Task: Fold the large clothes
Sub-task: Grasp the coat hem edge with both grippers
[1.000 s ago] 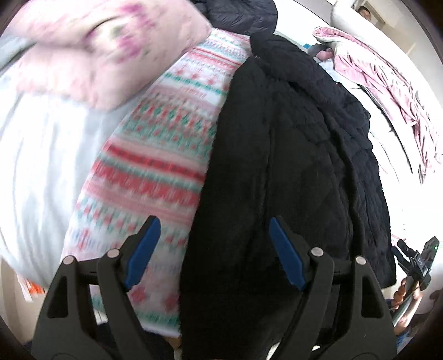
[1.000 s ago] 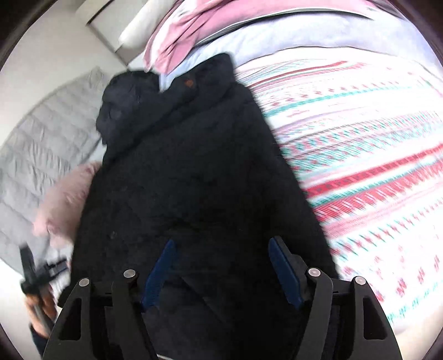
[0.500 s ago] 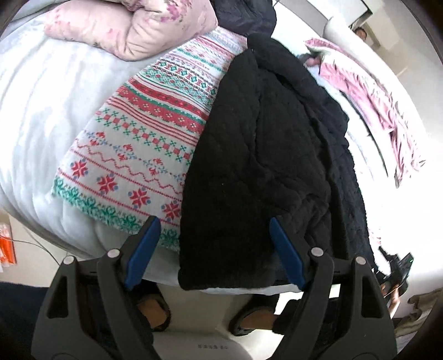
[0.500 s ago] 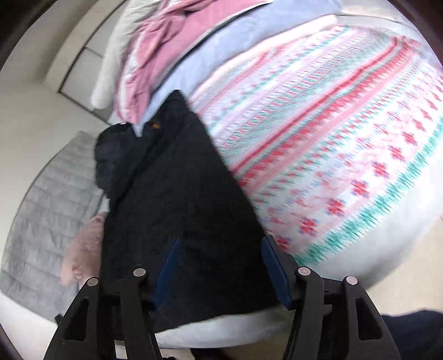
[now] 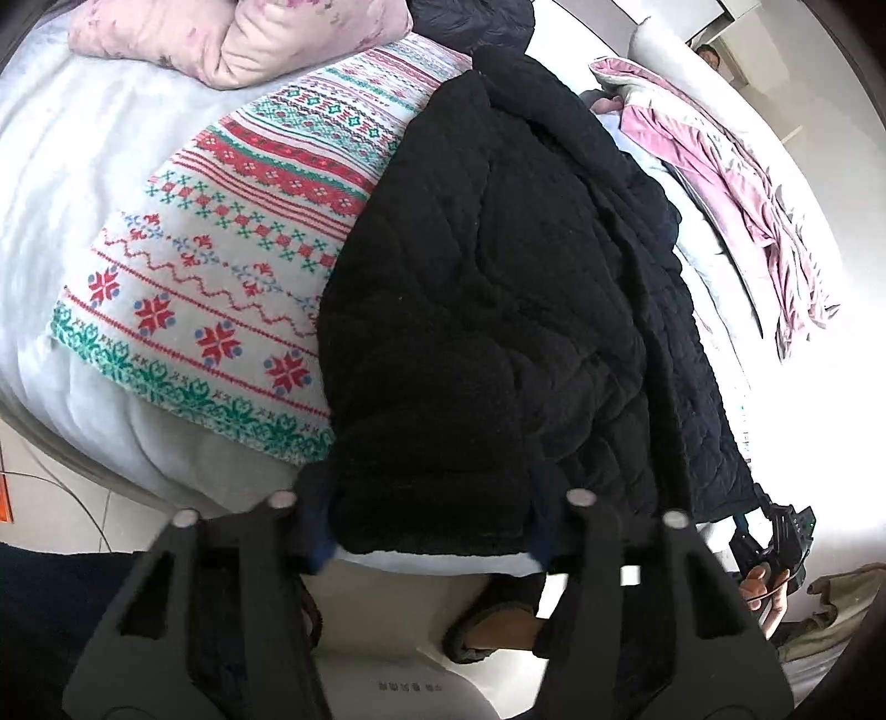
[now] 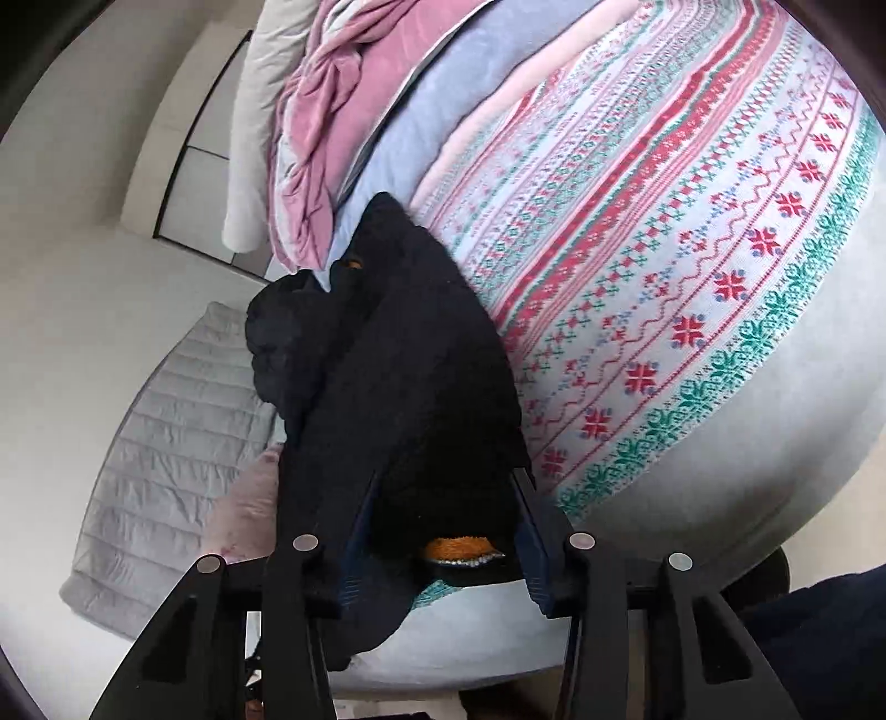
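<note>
Where the black quilted coat (image 5: 487,310) reaches the near edge of the bed (image 5: 66,183), both grippers are positioned at its hem. The coat lies lengthwise on the bed, partly over a patterned blanket (image 5: 232,266) with red and green motifs on its left. The left gripper (image 5: 432,531) has its fingers spread wide on either side of the hem; the fabric sits between them, and the fingers are not closed on it. The right gripper (image 6: 443,543) likewise has its fingers apart, straddling the hem of the coat (image 6: 410,399), with an orange lining patch (image 6: 459,548) showing between them. A pink pillow (image 5: 238,33) lies at the far left. A pink garment (image 5: 736,166) lies at the far right.
</note>
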